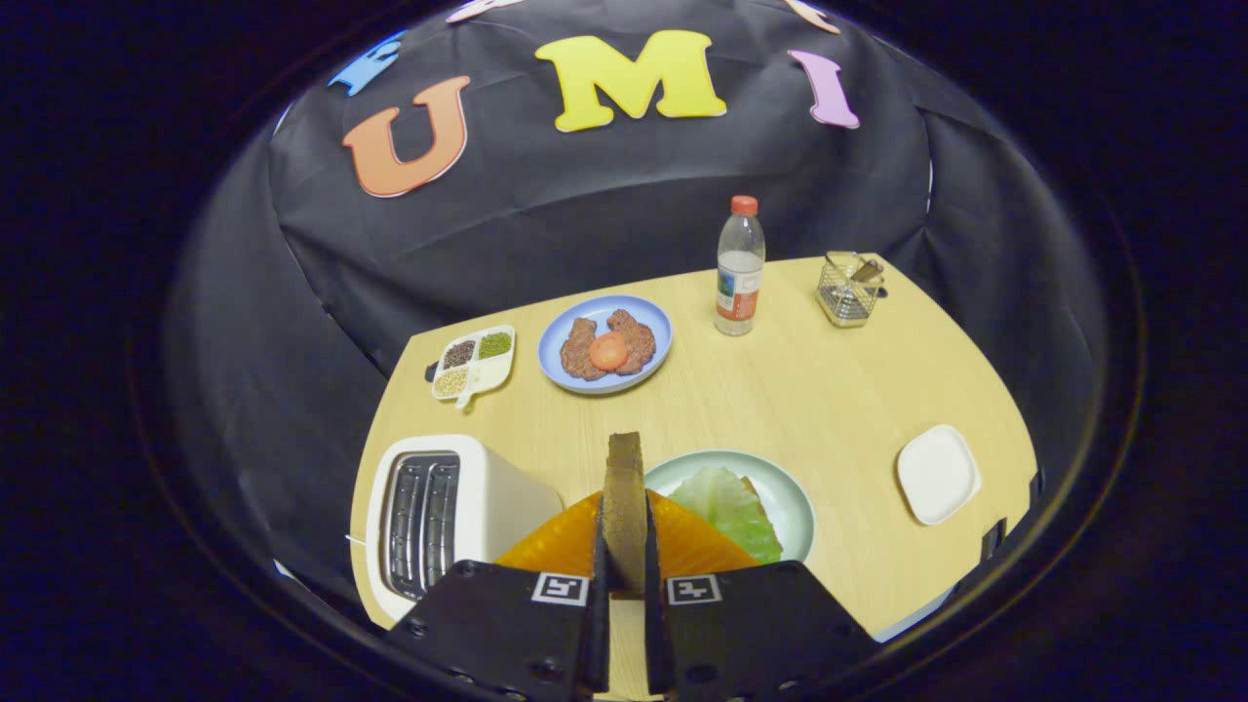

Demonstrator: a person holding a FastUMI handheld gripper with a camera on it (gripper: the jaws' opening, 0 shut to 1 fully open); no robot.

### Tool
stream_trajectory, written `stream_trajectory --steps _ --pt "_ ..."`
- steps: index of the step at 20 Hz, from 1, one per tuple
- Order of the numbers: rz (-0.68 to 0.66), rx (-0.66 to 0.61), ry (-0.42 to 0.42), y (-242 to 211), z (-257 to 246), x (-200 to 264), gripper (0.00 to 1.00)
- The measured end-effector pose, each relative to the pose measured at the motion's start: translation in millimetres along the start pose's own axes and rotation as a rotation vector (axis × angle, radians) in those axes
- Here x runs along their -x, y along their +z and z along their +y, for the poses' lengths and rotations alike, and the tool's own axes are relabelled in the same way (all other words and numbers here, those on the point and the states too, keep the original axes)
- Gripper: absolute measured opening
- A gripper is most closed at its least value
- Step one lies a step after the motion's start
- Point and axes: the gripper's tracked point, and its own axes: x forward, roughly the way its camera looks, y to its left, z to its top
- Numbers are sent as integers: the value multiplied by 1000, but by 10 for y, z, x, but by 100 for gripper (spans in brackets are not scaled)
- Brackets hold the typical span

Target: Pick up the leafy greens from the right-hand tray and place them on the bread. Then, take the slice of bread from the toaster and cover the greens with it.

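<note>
Bread slice (624,507) stands edge-on, pinched between my gripper's (624,585) fingers above the table. Just beyond, leafy greens (731,507) already lie on the green plate (795,507); beside it, the toaster (439,517) slots look empty. Only covering remains, I judge.

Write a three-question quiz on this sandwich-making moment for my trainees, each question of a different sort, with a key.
1. True or false: the gripper is shut on a slice of bread held on edge.
2. Multiple choice: the leafy greens lie on A) the small white tray, B) the pale green plate just ahead of the gripper, C) the blue plate.
3. Fill in: beside the gripper stands a white ____ with both slots empty.

Key: 1 true; 2 B; 3 toaster.
</note>
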Motion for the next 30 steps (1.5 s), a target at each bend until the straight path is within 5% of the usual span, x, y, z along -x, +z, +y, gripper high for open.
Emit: stream_trajectory --steps 22,23,30 --pt "225 -77 -19 -430 -969 -694 15" --pt "229 -67 -17 -427 -992 -736 24" --pt "255 -13 -2 -432 -1033 -808 35"
